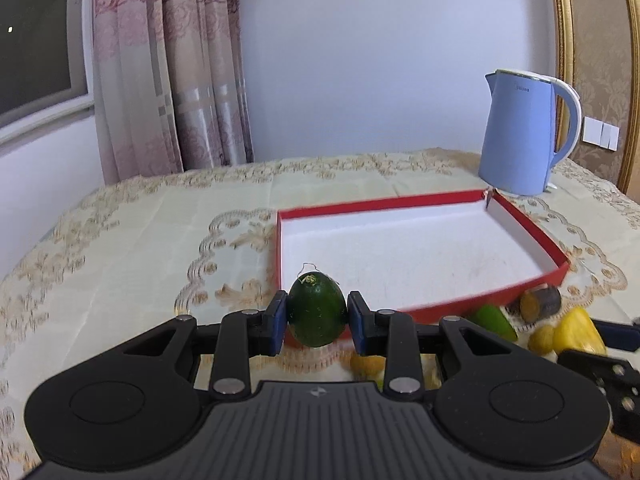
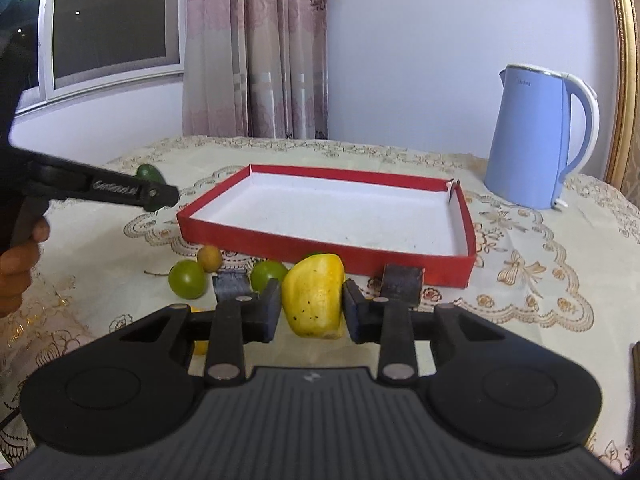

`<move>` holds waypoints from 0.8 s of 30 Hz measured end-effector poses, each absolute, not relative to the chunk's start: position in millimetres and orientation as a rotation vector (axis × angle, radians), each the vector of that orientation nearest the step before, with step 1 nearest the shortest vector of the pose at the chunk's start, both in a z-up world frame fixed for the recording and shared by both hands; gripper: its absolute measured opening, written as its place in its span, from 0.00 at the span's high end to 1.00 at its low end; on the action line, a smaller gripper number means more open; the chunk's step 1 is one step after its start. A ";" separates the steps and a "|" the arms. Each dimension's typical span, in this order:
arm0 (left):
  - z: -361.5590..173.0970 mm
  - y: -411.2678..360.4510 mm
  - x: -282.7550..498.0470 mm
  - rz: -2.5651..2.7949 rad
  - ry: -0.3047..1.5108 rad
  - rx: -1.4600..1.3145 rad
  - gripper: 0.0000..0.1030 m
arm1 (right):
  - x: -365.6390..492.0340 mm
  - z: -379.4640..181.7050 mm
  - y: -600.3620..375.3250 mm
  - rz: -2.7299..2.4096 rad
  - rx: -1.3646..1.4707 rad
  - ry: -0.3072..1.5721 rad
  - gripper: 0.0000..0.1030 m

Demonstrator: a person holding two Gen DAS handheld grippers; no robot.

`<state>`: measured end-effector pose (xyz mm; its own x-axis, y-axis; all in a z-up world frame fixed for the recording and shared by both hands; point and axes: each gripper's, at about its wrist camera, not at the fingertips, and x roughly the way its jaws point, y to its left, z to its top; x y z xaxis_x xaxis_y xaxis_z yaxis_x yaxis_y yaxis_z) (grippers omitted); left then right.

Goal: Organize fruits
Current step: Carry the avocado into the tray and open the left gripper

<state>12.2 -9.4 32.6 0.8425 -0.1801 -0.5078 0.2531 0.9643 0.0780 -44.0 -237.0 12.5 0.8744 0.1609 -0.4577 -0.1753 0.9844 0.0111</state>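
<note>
Left gripper point(image 1: 317, 317): jaws pinch a dark green oval fruit point(image 1: 316, 310), at the shallow red cardboard tray's point(image 1: 424, 310) near edge. Right gripper point(image 2: 311, 304): jaws pinch a yellow wedge-shaped fruit point(image 2: 314, 295) before the same edge.

A blue kettle point(image 1: 520, 136) stands on the patterned tablecloth point(image 1: 140, 240), with a pink curtain point(image 1: 168, 64) and window point(image 2: 108, 16) behind.
</note>
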 end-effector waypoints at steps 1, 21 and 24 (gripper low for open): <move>33.6 -12.9 16.3 -0.224 0.515 0.155 0.70 | -44.5 13.2 -238.3 0.181 -0.028 0.469 0.70; 4.2 -81.0 155.8 -0.119 0.638 0.248 0.70 | -44.6 15.5 -258.8 0.182 0.007 0.440 0.70; 0.0 -83.3 165.5 -0.123 0.664 0.239 0.70 | -45.1 15.5 -258.4 0.181 0.009 0.441 0.70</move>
<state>165.5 -83.3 0.0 0.7813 -0.0370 -0.6230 0.1890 0.9654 0.1797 -45.1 -258.4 15.5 0.8887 0.1764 -0.4233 -0.1727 0.9838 0.0475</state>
